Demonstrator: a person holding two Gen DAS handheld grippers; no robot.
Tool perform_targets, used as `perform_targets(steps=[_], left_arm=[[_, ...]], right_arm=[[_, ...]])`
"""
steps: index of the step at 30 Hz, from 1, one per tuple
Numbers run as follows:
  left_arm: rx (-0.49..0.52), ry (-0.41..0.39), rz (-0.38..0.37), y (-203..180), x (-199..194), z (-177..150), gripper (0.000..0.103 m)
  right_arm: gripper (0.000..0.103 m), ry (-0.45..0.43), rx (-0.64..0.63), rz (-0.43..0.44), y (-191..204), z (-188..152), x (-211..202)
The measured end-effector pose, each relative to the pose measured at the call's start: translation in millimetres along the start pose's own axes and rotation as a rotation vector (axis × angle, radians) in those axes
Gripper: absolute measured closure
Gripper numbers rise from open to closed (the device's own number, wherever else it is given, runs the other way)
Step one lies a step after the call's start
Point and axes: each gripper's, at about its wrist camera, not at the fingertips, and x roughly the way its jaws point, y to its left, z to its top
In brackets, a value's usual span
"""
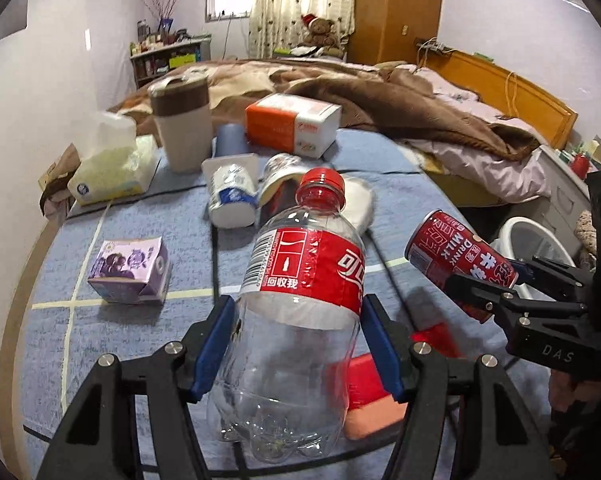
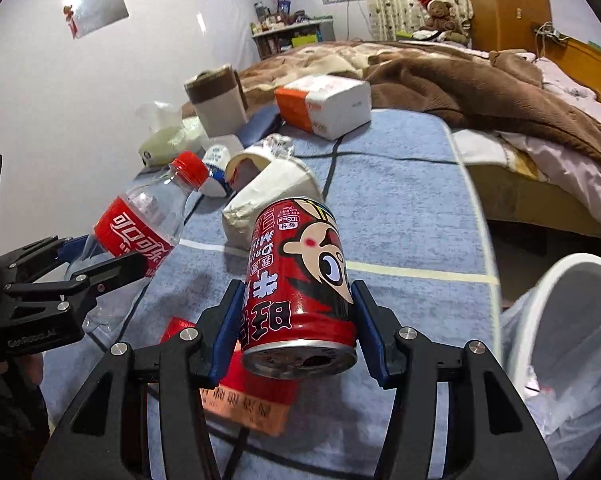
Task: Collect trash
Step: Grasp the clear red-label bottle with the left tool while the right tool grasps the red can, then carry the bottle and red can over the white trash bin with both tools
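Blue cloth (image 1: 112, 328) covers my work surface, with an unmade bed (image 1: 380, 92) behind it. My left gripper (image 1: 298, 344) is clamped on an empty clear bottle (image 1: 300, 304) with its red cap on, lifted off the cloth. My right gripper (image 2: 296, 334) is clenched on a red milk can (image 2: 300, 280), its open end towards the camera; I cannot tell what is inside. Off to the right stands a white bin (image 2: 572, 320) with a clear liner, its bottom cut off by the frame edge. Left on the cloth: a purple carton (image 1: 130, 272), a tipped white cup (image 1: 232, 196), an orange-white box (image 1: 292, 124) and a tumbler (image 1: 184, 124). A red packet (image 2: 240, 396) lies half hidden under the can.
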Motion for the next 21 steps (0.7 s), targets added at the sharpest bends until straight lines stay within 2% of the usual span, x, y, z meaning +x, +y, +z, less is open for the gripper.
perform_targets(steps=[11, 21], left_arm=[[0.048, -0.065, -0.078, -57, -23, 5, 0.037], [0.1, -0.123, -0.154, -120, -37, 10, 0.037]], right_arm=[[0.049, -0.126, 0.064, -0.054, -34, -9, -58], [0.049, -0.22, 0.134, -0.144, -75, -20, -102]])
